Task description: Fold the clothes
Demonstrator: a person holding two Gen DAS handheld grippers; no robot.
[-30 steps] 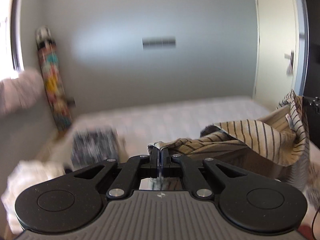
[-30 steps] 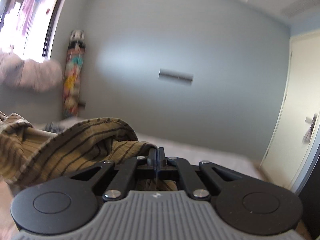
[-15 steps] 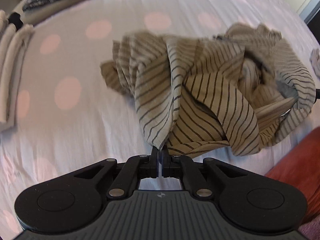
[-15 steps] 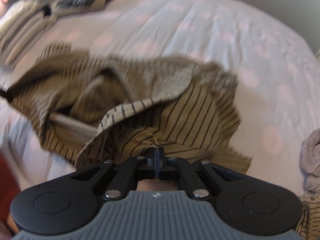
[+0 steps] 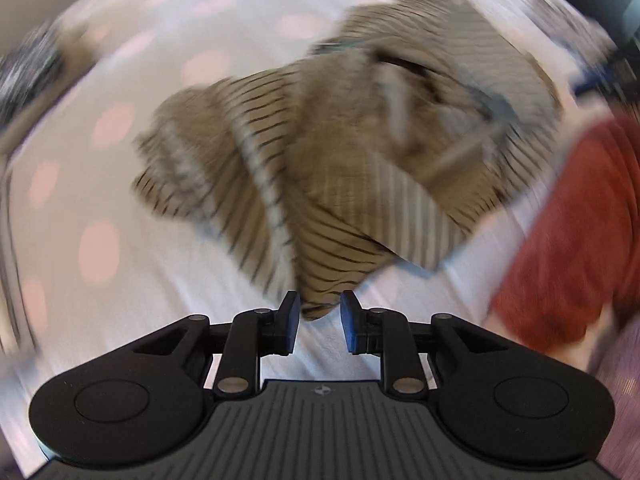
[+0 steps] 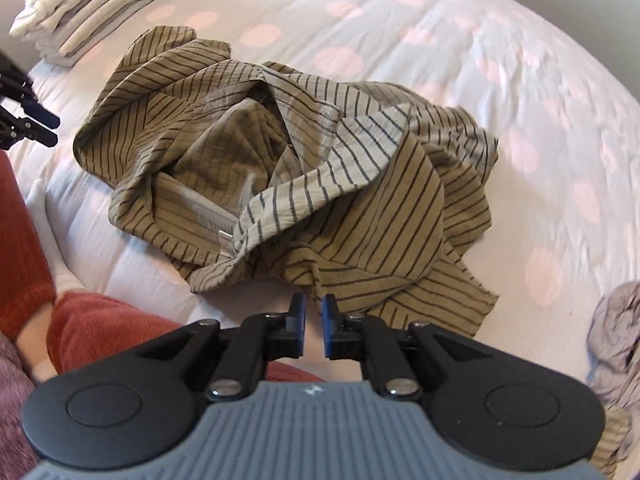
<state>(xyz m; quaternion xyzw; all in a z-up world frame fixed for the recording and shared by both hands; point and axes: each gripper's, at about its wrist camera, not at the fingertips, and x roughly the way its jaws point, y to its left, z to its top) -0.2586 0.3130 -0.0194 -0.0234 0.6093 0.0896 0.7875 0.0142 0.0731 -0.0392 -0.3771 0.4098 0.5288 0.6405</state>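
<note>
A crumpled tan shirt with thin dark stripes (image 6: 280, 168) lies in a loose heap on the bed, on a white bedsheet printed with pale pink dots (image 6: 460, 52). Parts of its paler inside face are turned outward, and a small white tag shows near its inner seam; no writing on it can be read.

The left claw (image 5: 319, 311) is open, its two fingers apart, with a corner of the shirt (image 5: 320, 208) lying in the gap between them but not pinched. This view is blurred by motion.

The right claw (image 6: 313, 312) is also open, with a narrower gap, and holds nothing; the shirt's near hem lies just ahead of its fingertips. The left claw's black tips (image 6: 28, 120) appear at the left edge of the right wrist view, beside the shirt.

A stack of folded cream and white clothes (image 6: 88, 4) sits at the far left of the bed, well apart from the shirt. A crumpled grey garment (image 6: 616, 344) lies at the right edge. The person's rust-red fleece trouser leg (image 6: 108, 328) rests near the claws, with a white sock (image 6: 52, 240) against the sheet.
</note>
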